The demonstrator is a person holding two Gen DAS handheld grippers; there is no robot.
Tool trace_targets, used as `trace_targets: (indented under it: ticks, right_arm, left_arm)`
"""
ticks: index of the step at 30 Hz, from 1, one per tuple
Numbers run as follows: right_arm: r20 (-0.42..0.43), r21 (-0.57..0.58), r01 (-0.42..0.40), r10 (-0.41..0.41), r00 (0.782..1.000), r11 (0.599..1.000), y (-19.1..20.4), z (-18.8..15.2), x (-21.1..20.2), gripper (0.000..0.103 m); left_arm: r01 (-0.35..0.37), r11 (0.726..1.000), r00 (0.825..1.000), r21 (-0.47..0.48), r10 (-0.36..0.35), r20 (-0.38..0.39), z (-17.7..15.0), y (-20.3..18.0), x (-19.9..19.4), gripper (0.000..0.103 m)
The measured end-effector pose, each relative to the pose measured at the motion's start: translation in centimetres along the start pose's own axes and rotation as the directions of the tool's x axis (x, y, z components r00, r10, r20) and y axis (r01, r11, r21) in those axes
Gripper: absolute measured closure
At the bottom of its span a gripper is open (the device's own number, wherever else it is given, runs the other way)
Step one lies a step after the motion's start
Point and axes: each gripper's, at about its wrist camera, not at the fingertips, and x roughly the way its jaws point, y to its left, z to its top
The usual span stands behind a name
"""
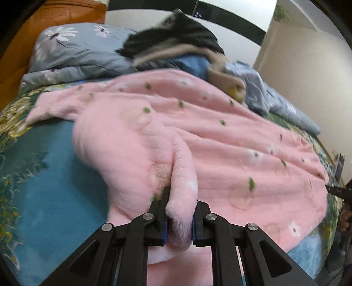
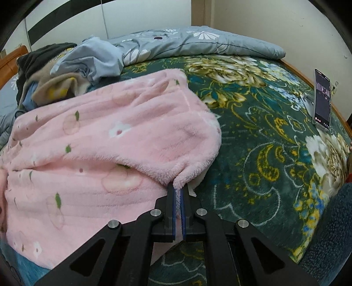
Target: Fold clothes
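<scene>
Two wrist views, one bed, one pink fleece garment spread across it.

Left wrist view: pink fleece garment point(image 1: 198, 123) lying over a blue floral bedspread point(image 1: 44, 176), reaching from near centre to far right. Thick roll of the fleece standing between the fingers of the left gripper point(image 1: 179, 222); jaws narrowly apart, blue pads pressed against both sides of the roll. Seen only here: orange wooden headboard point(image 1: 55, 19) at far left, grey daisy-print quilt point(image 1: 74, 52) just in front of it. Pile of dark and beige clothes point(image 1: 176, 44) beyond the garment, blurred. Tip of a second black gripper at the far right edge, too small to read.

Right wrist view: same garment point(image 2: 88, 143) filling the left half, its rounded corner folded over toward the near side. Right gripper point(image 2: 178, 198) closed tight on a thin fleece edge at that corner, pads all but touching. Seen only here: dark green, gold-flowered stretch of bedspread point(image 2: 253, 143) to the right; phone point(image 2: 322, 101) propped upright near the far right edge, screen lit. Clothes pile point(image 2: 44, 72) far left, grey quilt point(image 2: 198, 44) along the far side.
</scene>
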Motion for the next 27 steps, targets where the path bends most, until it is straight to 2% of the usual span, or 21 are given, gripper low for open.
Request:
trace_targets:
  ticks: [4,6,9,13,15,17,20,23,24,26,27]
  right_arm:
    - [-0.006,-0.002,0.003,-0.003,1.000,1.000,0.1,-0.2,-0.1,0.099]
    - [-0.012,-0.001,0.003,-0.003,1.000,1.000,0.1,-0.2,0.0,0.099]
    - [-0.020,0.003,0.007,-0.006,1.000,1.000,0.2,-0.2,0.2,0.099]
    - [-0.028,-0.001,0.013,-0.013,1.000,1.000,0.4,-0.4,0.3,0.098]
    - [-0.029,0.001,0.010,-0.010,1.000,1.000,0.3,-0.4,0.3,0.098]
    - [-0.030,0.007,0.005,-0.005,1.000,1.000,0.2,-0.4,0.3,0.098]
    - [-0.030,0.013,0.005,-0.004,1.000,1.000,0.2,-0.5,0.4,0.098]
    - [-0.031,0.009,0.011,-0.011,0.999,1.000,0.4,-0.5,0.5,0.098]
    - [-0.032,0.009,0.013,-0.012,0.999,1.000,0.4,-0.5,0.5,0.098]
    - [-0.033,0.012,0.013,-0.012,0.999,1.000,0.4,-0.5,0.5,0.098]
    - [-0.033,0.013,0.012,-0.012,0.999,1.000,0.4,-0.5,0.5,0.098]
  left_arm:
    - [-0.031,0.999,0.999,0.040,0.032,-0.014,-0.2,-1.2,0.4,0.083]
    - [-0.035,0.998,0.999,0.059,0.036,-0.020,-0.3,-1.5,0.2,0.072]
    - [0.001,0.998,1.000,0.055,0.001,-0.028,-0.3,-1.8,-0.5,0.053]
    - [0.004,0.999,1.000,0.047,-0.004,0.001,-0.2,-1.6,-2.4,0.047]
    - [-0.035,0.999,0.998,-0.002,0.035,0.047,0.3,0.2,-3.9,0.041]
    - [-0.071,0.993,0.994,-0.096,0.079,0.081,0.7,2.8,-4.9,0.039]
    - [-0.075,0.961,0.994,-0.265,0.094,0.058,0.9,7.1,-4.7,0.039]
    - [0.017,0.928,0.999,-0.371,-0.002,0.040,1.0,9.4,-3.3,0.039]
    - [0.065,0.912,0.998,-0.405,-0.051,0.045,1.0,10.0,-2.7,0.039]
    - [0.123,0.882,0.992,-0.455,-0.104,0.067,1.1,10.5,-1.9,0.039]
    - [0.141,0.879,0.990,-0.455,-0.116,0.084,1.3,10.4,-1.7,0.039]
